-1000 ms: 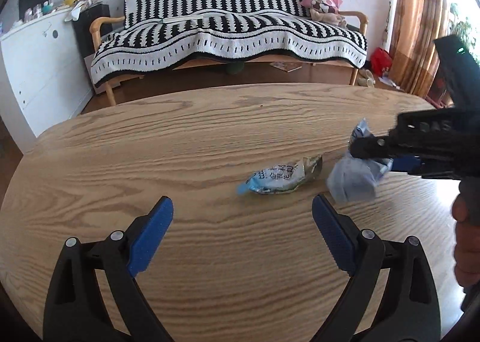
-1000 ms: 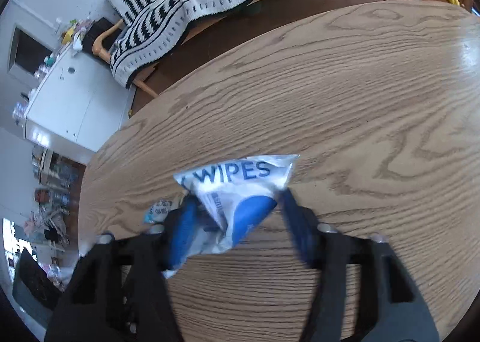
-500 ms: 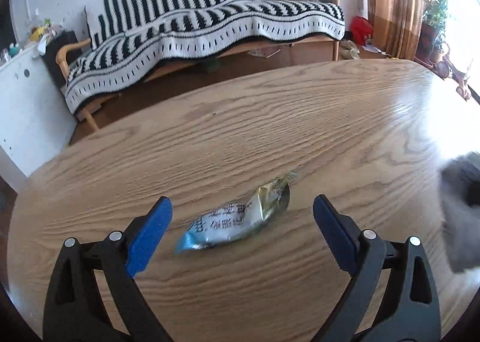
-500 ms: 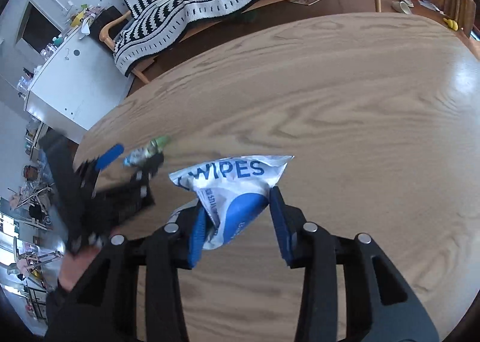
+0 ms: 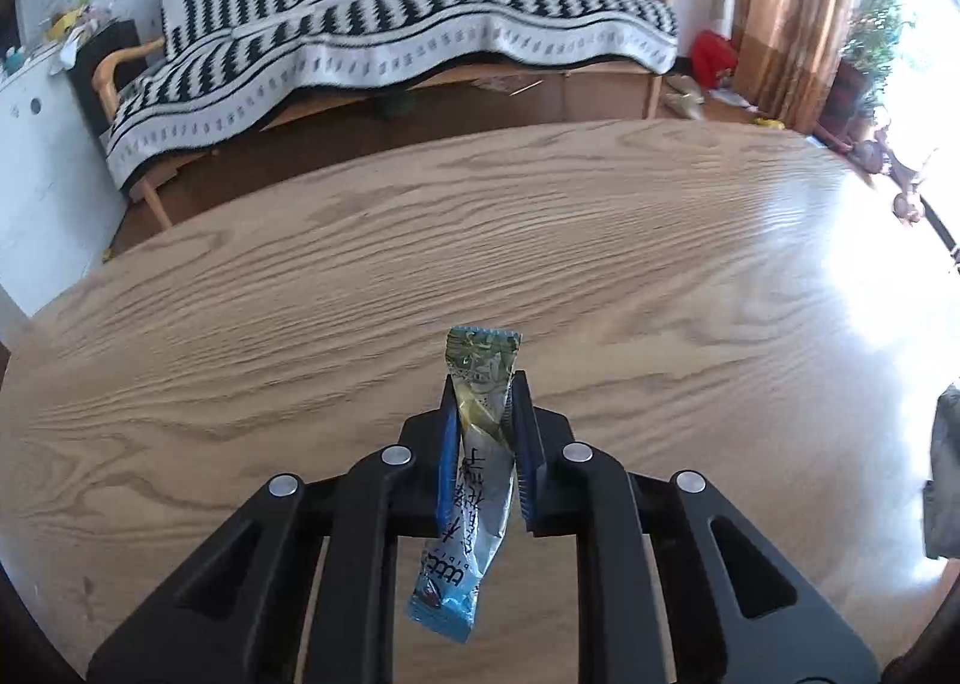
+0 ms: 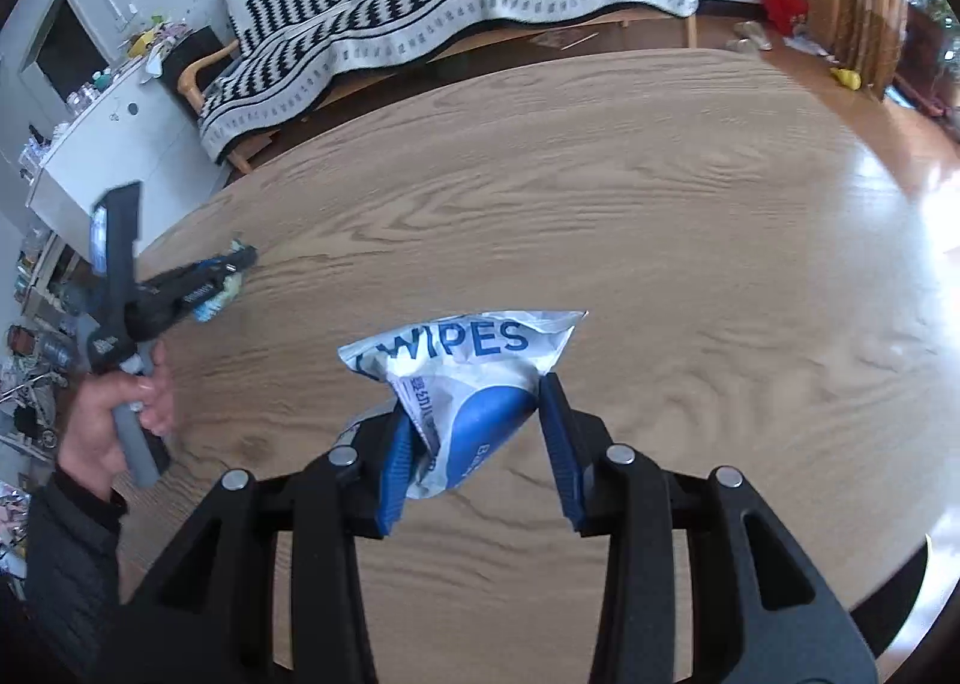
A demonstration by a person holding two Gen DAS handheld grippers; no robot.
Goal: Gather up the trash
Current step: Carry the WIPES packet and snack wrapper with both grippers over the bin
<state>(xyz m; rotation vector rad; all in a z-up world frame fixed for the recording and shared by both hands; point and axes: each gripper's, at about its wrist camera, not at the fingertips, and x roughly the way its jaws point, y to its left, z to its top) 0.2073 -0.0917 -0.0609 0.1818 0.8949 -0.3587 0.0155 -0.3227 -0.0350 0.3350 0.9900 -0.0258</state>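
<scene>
a living room, with a striped sofa (image 5: 384, 42) behind a wide oval wooden table (image 5: 600, 240) that looks bare apart from what the grippers carry. the left gripper (image 5: 485, 432) has just been closing, and its blue pads now pinch a long snack wrapper (image 5: 474, 480) across its middle, so the wrapper stands on end with its crimped top sticking past the tips and its blue tail hanging below, off the wood. the right gripper (image 6: 477, 432) is clenched on a crumpled wipes packet (image 6: 462, 378), the jaws part way in because the packet is bulky; it too is clear of the table. seen from the right, the person's left hand (image 6: 120, 408) grips its handle. both pieces seem ready for a bin, which no view shows.
</scene>
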